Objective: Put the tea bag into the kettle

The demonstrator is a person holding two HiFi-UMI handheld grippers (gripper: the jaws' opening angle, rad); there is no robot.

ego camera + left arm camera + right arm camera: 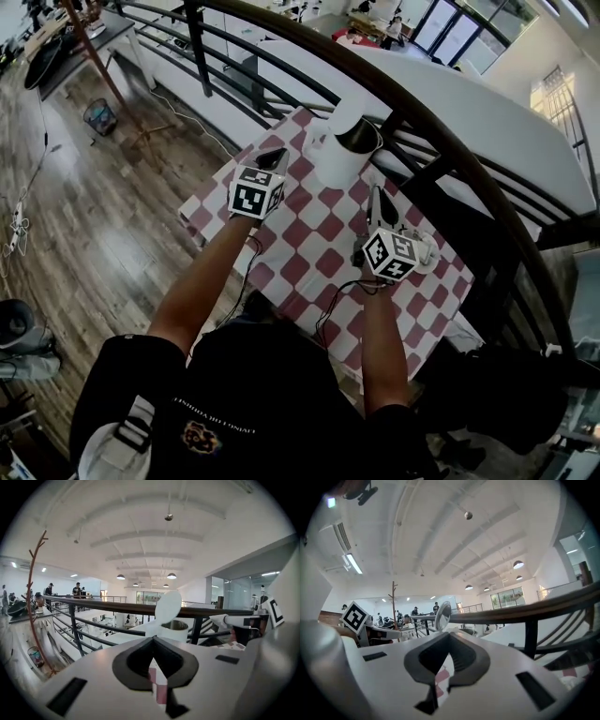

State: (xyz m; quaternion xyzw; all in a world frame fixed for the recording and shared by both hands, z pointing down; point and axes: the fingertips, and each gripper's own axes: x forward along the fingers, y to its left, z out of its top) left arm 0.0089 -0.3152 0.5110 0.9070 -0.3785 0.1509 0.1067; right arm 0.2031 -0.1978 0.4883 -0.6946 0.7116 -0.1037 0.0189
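2 grippers empty: left gripper point(152, 640) jaws clenched together, right gripper point(449, 637) likewise. Open kettle point(339, 155) at far edge of table point(309, 258), straight ahead of left gripper. Tea bag not discernible.

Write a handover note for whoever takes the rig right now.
Left tongs: shut, nothing seen in them.
Right tongs: shut, nothing seen in them.
Both are over the checked table, short of the kettle.
The kettle stands upright at the far edge by the railing, lid flipped open.
Tea bag: not visible in any view, so I can't tell if it's already inside.
Left to do: find it, then confirm or drop it in.
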